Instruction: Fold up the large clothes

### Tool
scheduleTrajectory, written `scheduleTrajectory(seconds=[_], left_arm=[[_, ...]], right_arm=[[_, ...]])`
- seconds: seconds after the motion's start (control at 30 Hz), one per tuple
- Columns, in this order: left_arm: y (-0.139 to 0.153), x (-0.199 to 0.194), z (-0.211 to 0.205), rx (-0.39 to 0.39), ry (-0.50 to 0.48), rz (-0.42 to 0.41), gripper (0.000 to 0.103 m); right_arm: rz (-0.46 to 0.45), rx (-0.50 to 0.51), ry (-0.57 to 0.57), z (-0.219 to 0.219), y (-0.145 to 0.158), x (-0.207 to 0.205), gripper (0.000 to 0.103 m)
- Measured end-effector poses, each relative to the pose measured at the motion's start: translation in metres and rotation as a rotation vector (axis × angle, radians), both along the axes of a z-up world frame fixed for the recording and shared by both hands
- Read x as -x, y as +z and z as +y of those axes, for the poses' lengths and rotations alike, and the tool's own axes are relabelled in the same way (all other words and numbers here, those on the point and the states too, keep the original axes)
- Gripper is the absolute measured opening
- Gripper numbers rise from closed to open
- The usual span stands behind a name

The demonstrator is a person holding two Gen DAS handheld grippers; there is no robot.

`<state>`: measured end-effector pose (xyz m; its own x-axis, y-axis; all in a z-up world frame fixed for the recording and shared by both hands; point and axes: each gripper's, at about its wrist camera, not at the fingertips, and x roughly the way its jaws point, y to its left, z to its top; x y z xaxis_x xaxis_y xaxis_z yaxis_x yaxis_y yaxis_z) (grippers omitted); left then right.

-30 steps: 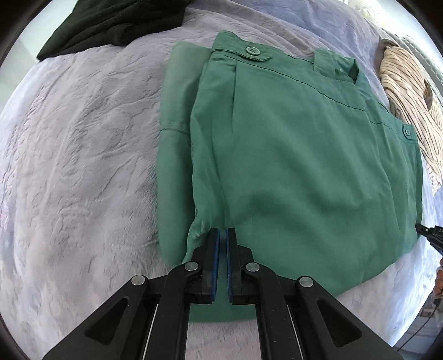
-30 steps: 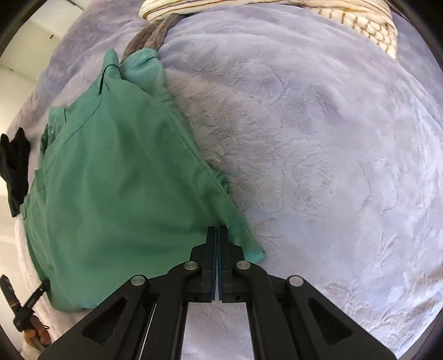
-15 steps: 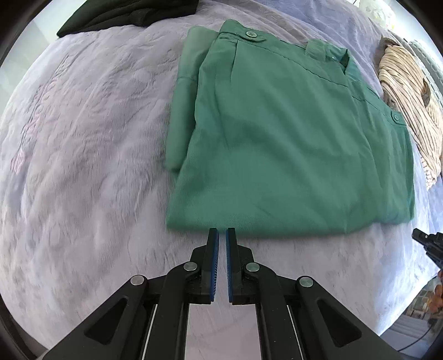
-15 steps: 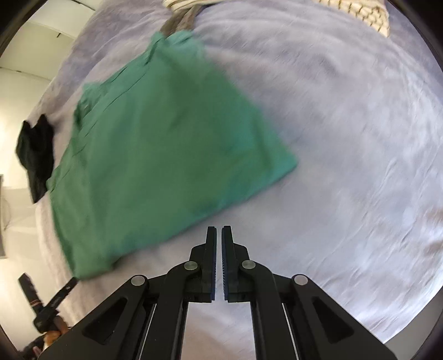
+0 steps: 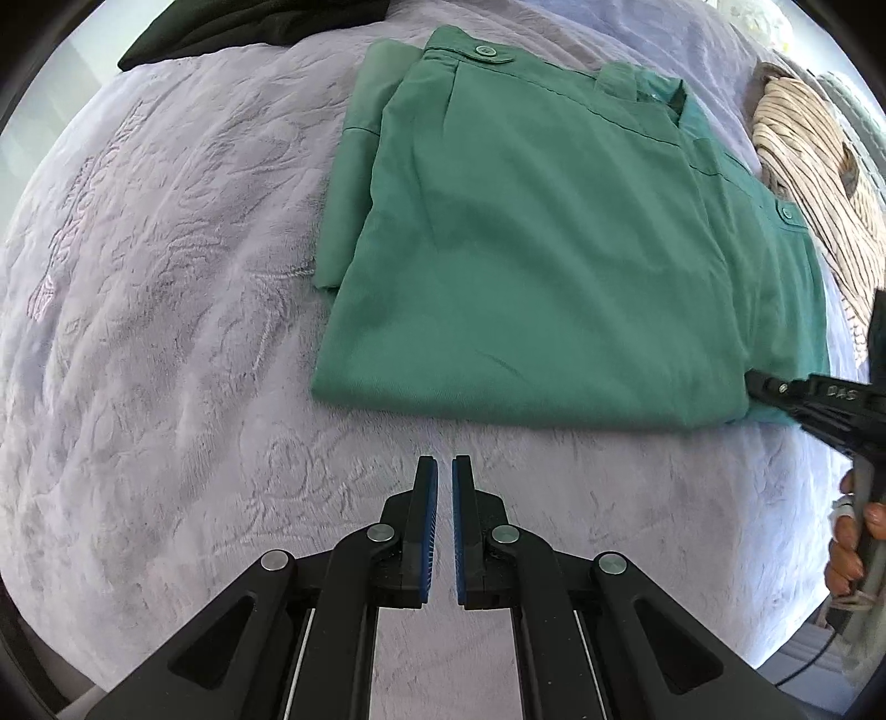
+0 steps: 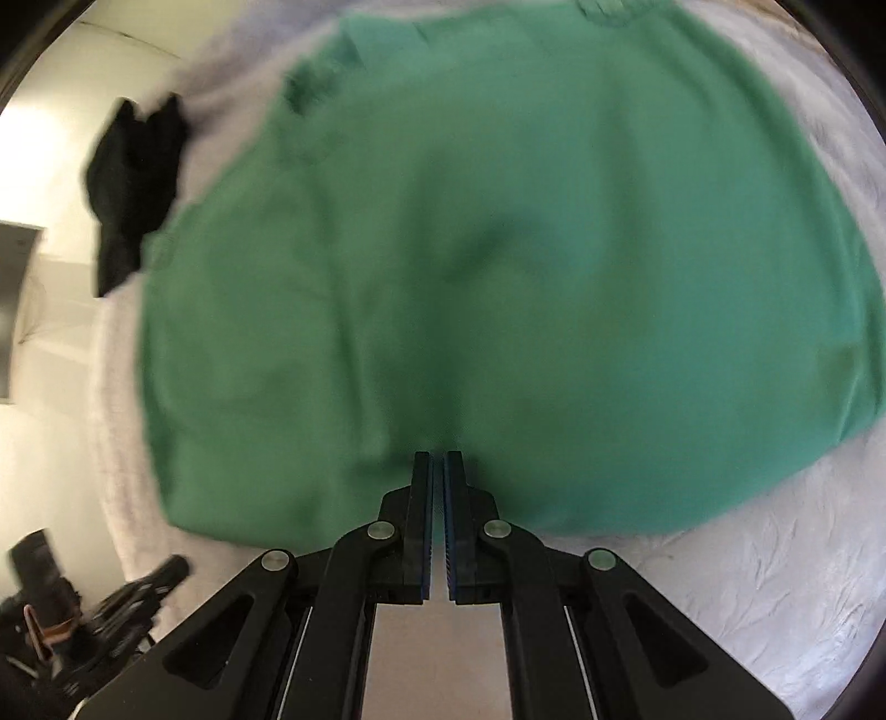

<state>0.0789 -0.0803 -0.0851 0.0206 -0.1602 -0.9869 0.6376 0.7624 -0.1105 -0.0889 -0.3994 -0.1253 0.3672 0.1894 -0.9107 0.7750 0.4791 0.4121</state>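
A green garment (image 5: 542, 243) lies folded flat on the lavender bedspread (image 5: 166, 332), with buttons along its far edge. My left gripper (image 5: 444, 468) is shut and empty, hovering over bare bedspread just short of the garment's near edge. The right gripper shows in the left wrist view (image 5: 756, 382) with its tip on the garment's near right corner. In the blurred right wrist view the right gripper (image 6: 438, 459) is shut, low over the garment (image 6: 498, 249) near its edge; no cloth shows between the pads.
A dark garment (image 5: 249, 25) lies at the far left of the bed, also in the right wrist view (image 6: 133, 183). A beige striped garment (image 5: 814, 166) lies at the far right. The bed edge and floor with gear (image 6: 83, 620) show at lower left.
Both grippers let go of the garment's folded edge and pulled back. The right gripper then swung back in, low over the garment's near right corner. The left stays off the cloth.
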Motion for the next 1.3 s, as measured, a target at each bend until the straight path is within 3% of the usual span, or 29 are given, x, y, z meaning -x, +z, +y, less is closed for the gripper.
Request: scheduleTrajectory(seconds=[0.13, 0.27, 0.57, 0.63, 0.67, 0.73, 1.13, 1.2, 1.23, 1.27, 1.3], left_arm=[[-0.001, 0.006, 0.003, 0.001, 0.009, 0.015, 0.006], [-0.002, 0.012, 0.008, -0.012, 0.001, 0.024, 0.006], [0.005, 0.019, 0.018, -0.04, 0.001, 0.015, 0.007], [0.006, 0.021, 0.016, -0.051, 0.003, 0.007, 0.056], [0.009, 0.022, 0.018, -0.056, 0.016, -0.011, 0.1], [0.016, 0.025, 0.02, -0.037, 0.013, -0.046, 0.103], [0.012, 0.035, 0.028, -0.037, -0.006, 0.031, 0.103], [0.013, 0.038, 0.032, -0.031, -0.007, 0.042, 0.103], [0.014, 0.04, 0.033, -0.031, -0.005, 0.04, 0.103], [0.015, 0.041, 0.034, -0.027, -0.004, 0.038, 0.103], [0.016, 0.041, 0.035, -0.02, -0.001, 0.035, 0.103]], right_arm=[[0.036, -0.048, -0.035, -0.004, -0.007, 0.024, 0.004], [0.049, -0.047, 0.006, 0.007, 0.002, 0.034, 0.004], [0.007, -0.095, 0.002, 0.04, 0.029, 0.052, 0.004], [0.004, -0.097, 0.001, 0.046, 0.033, 0.053, 0.004], [0.0, -0.099, 0.0, 0.049, 0.035, 0.054, 0.004], [-0.007, -0.1, -0.002, 0.053, 0.04, 0.054, 0.004], [-0.023, -0.111, 0.014, 0.071, 0.056, 0.05, 0.005], [-0.02, -0.103, 0.018, 0.074, 0.059, 0.047, 0.014], [-0.017, -0.093, 0.02, 0.076, 0.061, 0.044, 0.037], [-0.014, -0.085, 0.019, 0.077, 0.062, 0.044, 0.069], [-0.013, -0.066, 0.017, 0.078, 0.065, 0.042, 0.078]])
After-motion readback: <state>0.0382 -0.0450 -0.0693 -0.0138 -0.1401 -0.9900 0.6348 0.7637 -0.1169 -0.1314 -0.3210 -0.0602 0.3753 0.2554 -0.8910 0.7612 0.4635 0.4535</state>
